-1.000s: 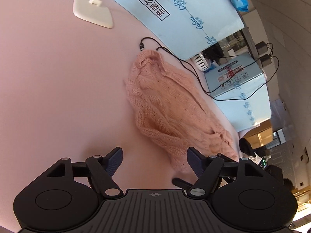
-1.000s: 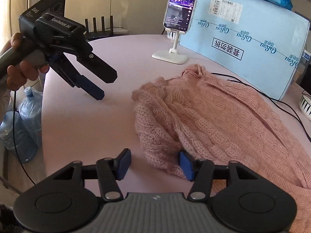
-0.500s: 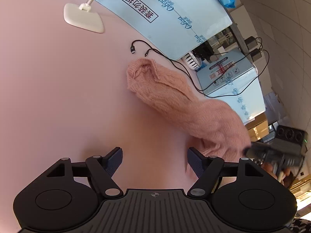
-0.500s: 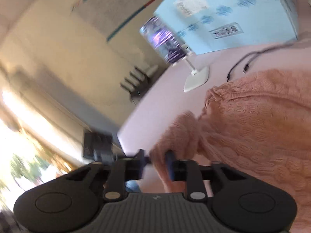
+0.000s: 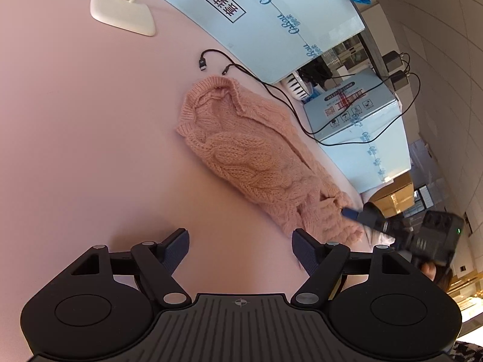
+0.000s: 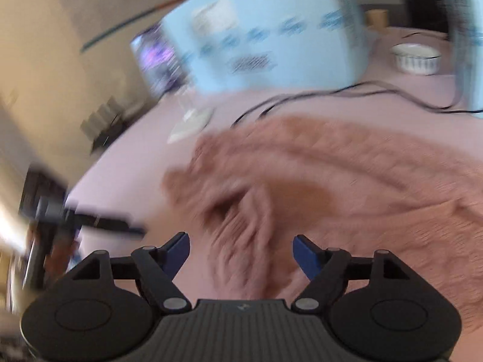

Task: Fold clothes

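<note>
I am looking across a pale pink desk, its top matte and bare on my side. The pink knitted sweater lies bunched in a long strip toward the desk's far edge, collar end nearest the black cables that trail along that edge. Behind it a light blue box with printed lettering stands on the far edge, a white phone stand just beside it at the far left corner, and a second blue carton sits further right. A white ribbed bowl rests near the far right edge. Beige tiled walls close the room.

My left gripper hovers over bare desk with its jaws opening, wide apart, nothing between them. My right gripper is over the sweater's near end, its jaws opening too; blurred knit shows between them, but the pads do not press on it. In the left wrist view its blue fingertip sits at the sweater's near end.
</note>
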`<move>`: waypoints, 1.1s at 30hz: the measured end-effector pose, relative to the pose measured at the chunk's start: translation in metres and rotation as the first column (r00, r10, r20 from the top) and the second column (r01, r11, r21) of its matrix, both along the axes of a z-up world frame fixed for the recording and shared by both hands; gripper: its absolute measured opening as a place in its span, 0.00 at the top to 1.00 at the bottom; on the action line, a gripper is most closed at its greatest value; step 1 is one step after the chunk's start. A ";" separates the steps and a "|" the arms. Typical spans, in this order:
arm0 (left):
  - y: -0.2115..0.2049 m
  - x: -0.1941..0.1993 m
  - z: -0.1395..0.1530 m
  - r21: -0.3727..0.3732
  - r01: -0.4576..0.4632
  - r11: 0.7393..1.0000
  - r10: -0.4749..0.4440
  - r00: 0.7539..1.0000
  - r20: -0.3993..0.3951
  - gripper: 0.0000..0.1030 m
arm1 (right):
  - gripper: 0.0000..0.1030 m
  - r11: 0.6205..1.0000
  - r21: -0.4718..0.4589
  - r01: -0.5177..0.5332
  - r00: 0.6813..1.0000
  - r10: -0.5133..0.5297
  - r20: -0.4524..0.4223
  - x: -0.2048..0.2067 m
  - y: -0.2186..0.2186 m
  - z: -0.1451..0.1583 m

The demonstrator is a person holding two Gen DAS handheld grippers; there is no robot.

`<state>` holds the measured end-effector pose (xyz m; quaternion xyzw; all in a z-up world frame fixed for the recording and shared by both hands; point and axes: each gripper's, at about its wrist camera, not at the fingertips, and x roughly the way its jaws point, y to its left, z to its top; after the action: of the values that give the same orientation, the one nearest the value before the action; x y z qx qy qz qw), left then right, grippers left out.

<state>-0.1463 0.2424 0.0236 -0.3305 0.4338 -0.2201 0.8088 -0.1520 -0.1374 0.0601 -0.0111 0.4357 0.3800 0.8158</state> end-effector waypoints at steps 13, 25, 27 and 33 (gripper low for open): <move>-0.005 0.000 -0.001 -0.014 0.013 1.000 -0.013 1.000 -0.004 0.23 | 0.48 0.995 -0.092 -0.024 0.880 0.065 0.471 -0.051 -0.035 0.061; -0.014 0.007 -0.001 -0.021 0.012 1.000 -0.013 1.000 -0.014 0.21 | 0.37 0.999 0.042 0.018 0.999 -0.020 0.044 0.004 -0.050 -0.003; -0.017 0.017 -0.005 -0.067 0.002 0.998 -0.005 0.999 -0.042 0.20 | 0.37 0.998 0.053 0.035 0.997 -0.039 0.063 0.004 -0.048 -0.001; -0.026 0.048 -0.009 -0.118 -0.147 0.982 0.132 0.983 -0.129 0.22 | 0.36 0.998 0.000 0.062 0.961 -0.059 0.270 -0.024 -0.052 0.018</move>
<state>-0.0984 0.2164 0.0147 -0.4236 0.4429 -0.1696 0.7718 -0.1755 -0.1898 0.0779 -0.0529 0.3225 0.3479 0.8787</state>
